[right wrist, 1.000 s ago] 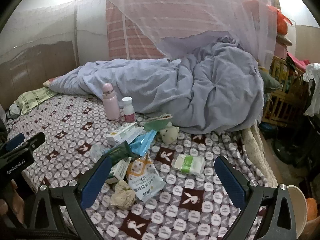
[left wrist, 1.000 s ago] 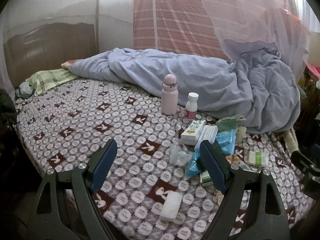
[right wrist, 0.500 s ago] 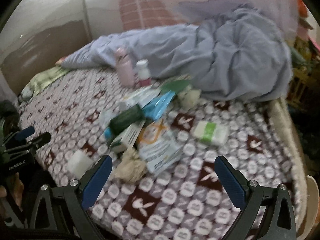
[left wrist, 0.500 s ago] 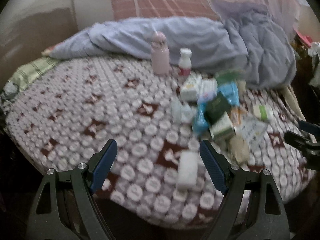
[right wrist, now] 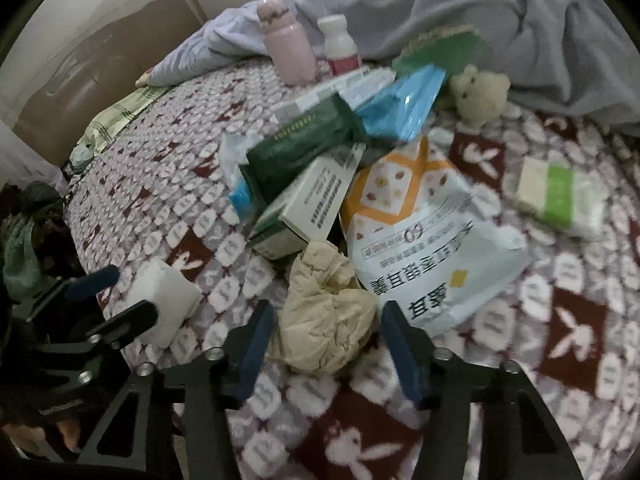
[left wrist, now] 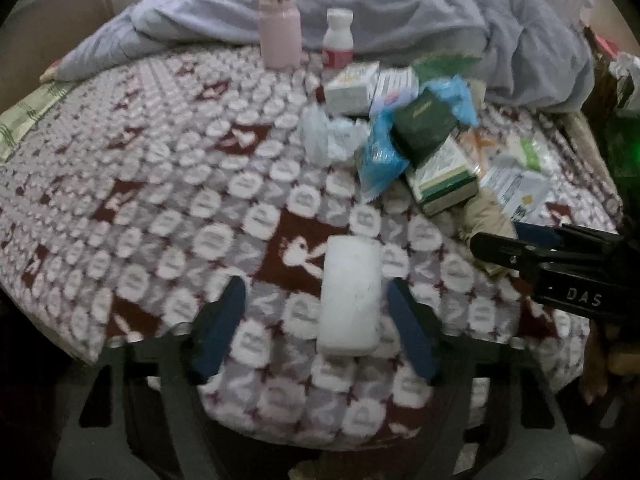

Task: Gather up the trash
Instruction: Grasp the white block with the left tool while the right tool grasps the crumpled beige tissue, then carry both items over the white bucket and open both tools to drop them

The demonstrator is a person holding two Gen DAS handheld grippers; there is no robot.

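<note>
Now both jaws gape: left hand-held gripper (left wrist: 316,322) straddles the white block (left wrist: 350,298) on the bed (left wrist: 120,200), right hand-held gripper (right wrist: 326,338) brackets the crumpled beige paper (right wrist: 324,320); lower squarely, then pinch each at mid-body

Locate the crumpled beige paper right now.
Right wrist view: crumpled paper lies on the bedspread between the open right gripper fingers, touching the white bag.

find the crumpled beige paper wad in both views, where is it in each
Left wrist view: the crumpled beige paper wad lies right of centre, just beyond the right gripper tips.
Right wrist view: it sits low in the middle, between the open right gripper's fingers.
Shared landmark: the pink bottle standing at the far side, in front of the blanket.
</note>
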